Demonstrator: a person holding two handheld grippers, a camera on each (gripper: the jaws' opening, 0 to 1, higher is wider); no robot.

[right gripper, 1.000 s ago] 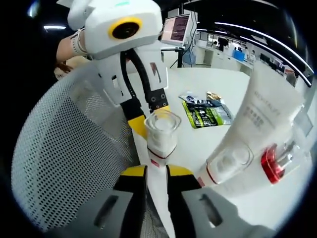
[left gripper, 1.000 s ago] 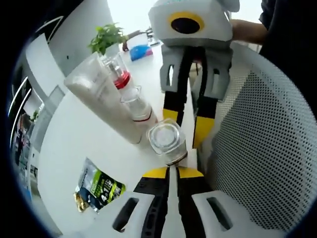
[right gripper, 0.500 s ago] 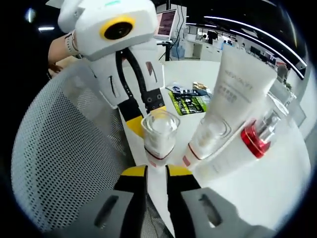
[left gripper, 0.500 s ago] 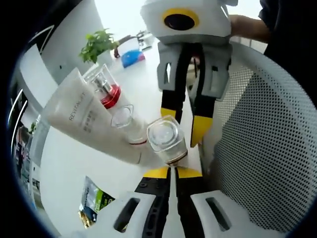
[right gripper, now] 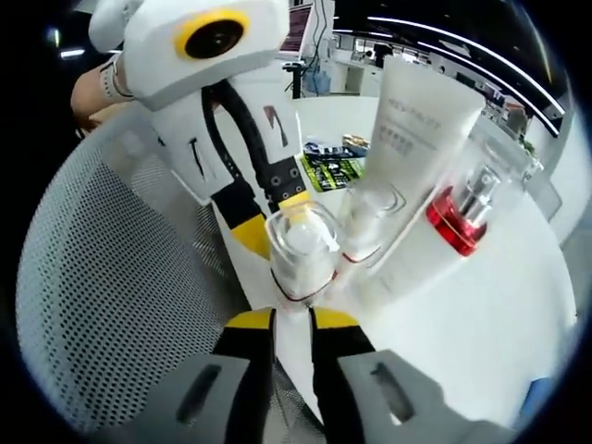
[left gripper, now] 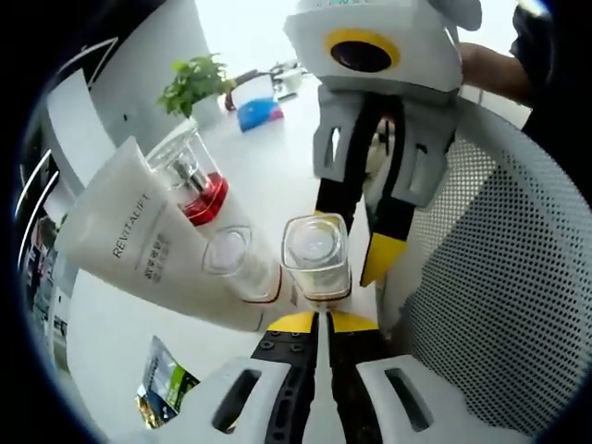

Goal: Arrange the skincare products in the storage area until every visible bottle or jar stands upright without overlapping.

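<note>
- The jar (left gripper: 316,257) (right gripper: 301,245), clear-capped with a red band, sits at the white table (left gripper: 268,166) (right gripper: 499,305) edge, tips of both grippers meeting at it.
- Left gripper (left gripper: 316,324) has its jaws pressed together just under the jar; I cannot tell whether they hold it.
- Right gripper (right gripper: 292,319) has its jaws narrowly apart, with the jar's base between them.
- A white tube (left gripper: 153,250) (right gripper: 407,139) touches the jar's side.
- A red-collared bottle (left gripper: 190,176) (right gripper: 462,208) is just behind the tube.
- A white mesh basket (left gripper: 490,277) (right gripper: 111,305) is beside the jar.
- A green packet (left gripper: 166,393) (right gripper: 333,166) lies well apart.
</note>
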